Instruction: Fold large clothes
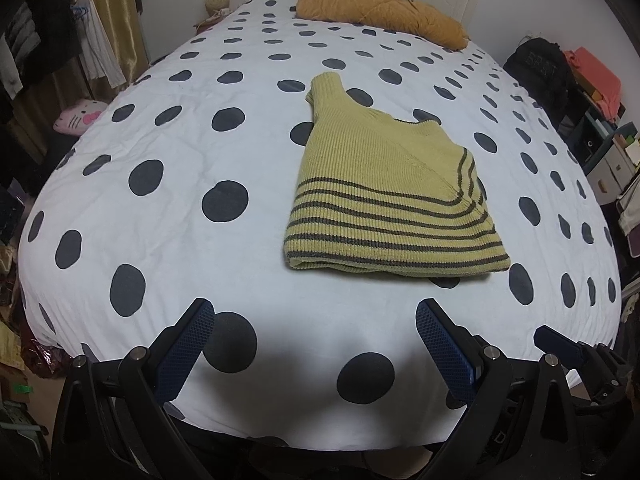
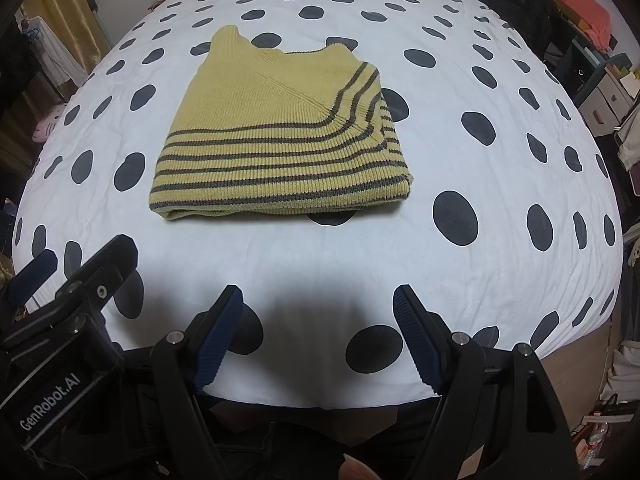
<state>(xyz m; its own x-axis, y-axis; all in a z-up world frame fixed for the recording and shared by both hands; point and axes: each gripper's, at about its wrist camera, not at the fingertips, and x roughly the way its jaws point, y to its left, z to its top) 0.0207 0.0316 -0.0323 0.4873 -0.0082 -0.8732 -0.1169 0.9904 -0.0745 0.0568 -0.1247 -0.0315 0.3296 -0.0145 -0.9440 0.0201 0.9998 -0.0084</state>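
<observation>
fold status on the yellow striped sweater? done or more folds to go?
Looks done: the sweater lies folded into a compact stack on the polka-dot bedspread, one cuff poking out at the far edge. In hand: nothing; the left gripper and right gripper are both open, short of the sweater over the bed's near edge. Left: at most tucking in that cuff.

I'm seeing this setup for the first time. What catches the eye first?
A folded yellow sweater with dark stripes lies in the middle of a bed cover, white with big dark dots. An orange pillow sits at the far end. Near the bed's front edge, the left gripper and right gripper hang open and empty.
</observation>
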